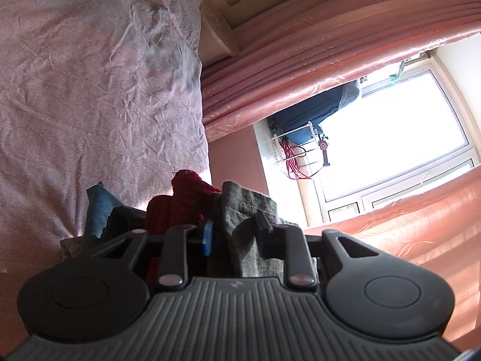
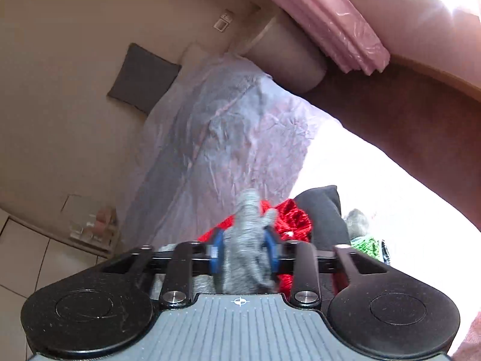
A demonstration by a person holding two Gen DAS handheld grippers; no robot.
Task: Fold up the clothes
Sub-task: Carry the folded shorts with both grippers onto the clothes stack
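Right gripper (image 2: 244, 251): its blue pads are pressed on a bunch of the grey garment (image 2: 245, 240), which stands up between them.
Left gripper (image 1: 233, 234): clamped on grey cloth too, likely the same garment (image 1: 249, 210).
Where it is: lifted over the pile on the bed (image 1: 90, 90), with a red knit (image 2: 288, 219), a black piece (image 2: 324, 210) and something blue (image 1: 99, 207) below.
Doing it well: I'd keep both grips firm, draw the edge taut and lift clear of the pile.

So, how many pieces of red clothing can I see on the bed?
1: the red garment lies in the pile, behind the grey garment held in the right gripper. Others may be hidden underneath.
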